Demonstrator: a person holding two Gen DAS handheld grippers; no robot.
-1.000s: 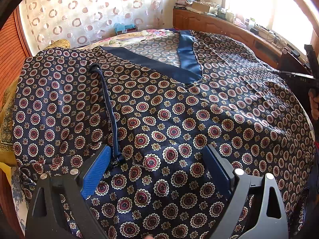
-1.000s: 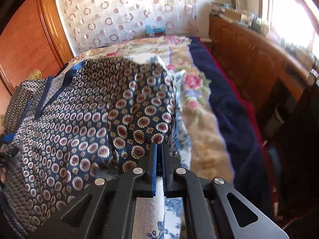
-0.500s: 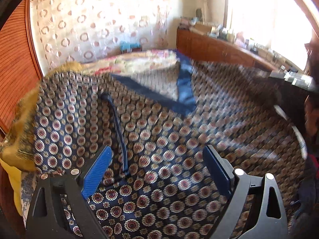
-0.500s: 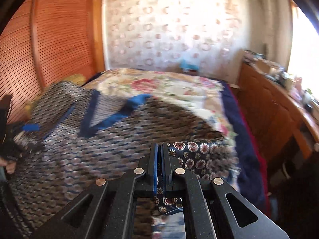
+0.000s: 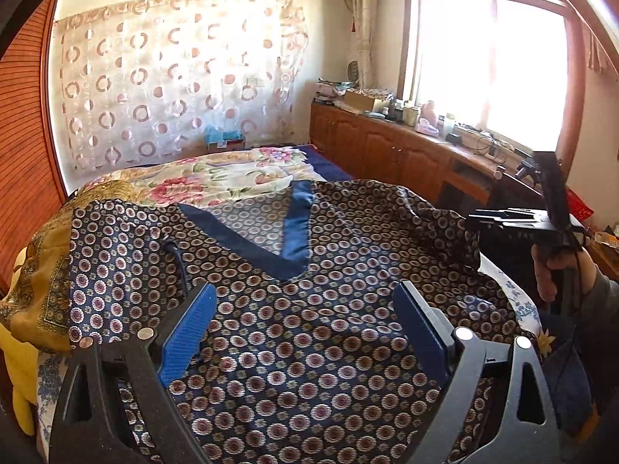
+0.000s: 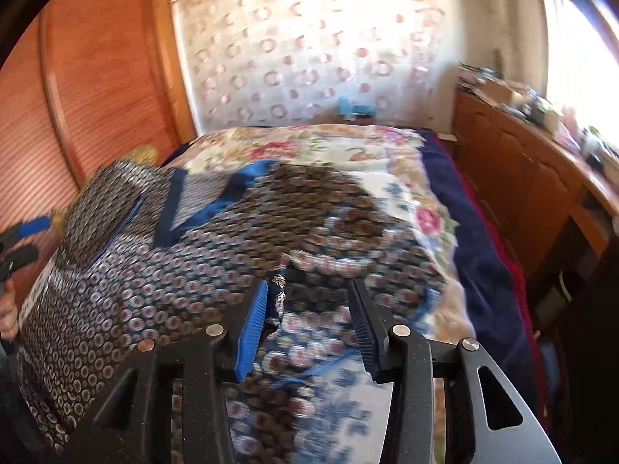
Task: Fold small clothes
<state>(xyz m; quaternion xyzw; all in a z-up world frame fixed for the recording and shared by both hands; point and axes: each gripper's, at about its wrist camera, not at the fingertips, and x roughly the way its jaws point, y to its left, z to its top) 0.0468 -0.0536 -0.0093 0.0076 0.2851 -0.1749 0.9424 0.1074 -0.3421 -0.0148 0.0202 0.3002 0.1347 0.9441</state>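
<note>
A dark blue patterned garment (image 5: 294, 309) with a plain blue V-neck band (image 5: 298, 228) is lying spread across the bed (image 5: 232, 174), its neckline pointing toward the far wall. A thin dark cord (image 5: 180, 266) is trailing over its left part.

The left claw (image 5: 305, 328) is hovering above the near part of the garment with its jaws standing wide. Nothing is sitting between the blue pads (image 5: 187, 332); the cloth is showing flat beneath them, and the V of the neckline is lying just beyond the claw, roughly in line with the gap.

The right claw (image 6: 309, 324) is opening at this moment, its jaws about half apart. A rumpled corner of the garment (image 6: 279, 294) is lying in the gap, right against the left pad (image 6: 251, 332), while the other pad is standing clear of it. The picture from that side is blurred, so I cannot tell whether the cloth is touching the pad or only hanging beside it. Most of the garment is lying ahead and to the left of this claw, with the flowered bedspread (image 6: 387, 162) showing bare to its right.

From the left side, the right claw is appearing at the garment's right edge, held in a hand (image 5: 557, 270) with a grey sleeve (image 5: 603, 301). A mustard-yellow cloth (image 5: 42, 270) is lying bunched beside the garment's left edge. A wooden cabinet (image 5: 387, 143) is running along the window wall, well apart from the bed's clothing.
</note>
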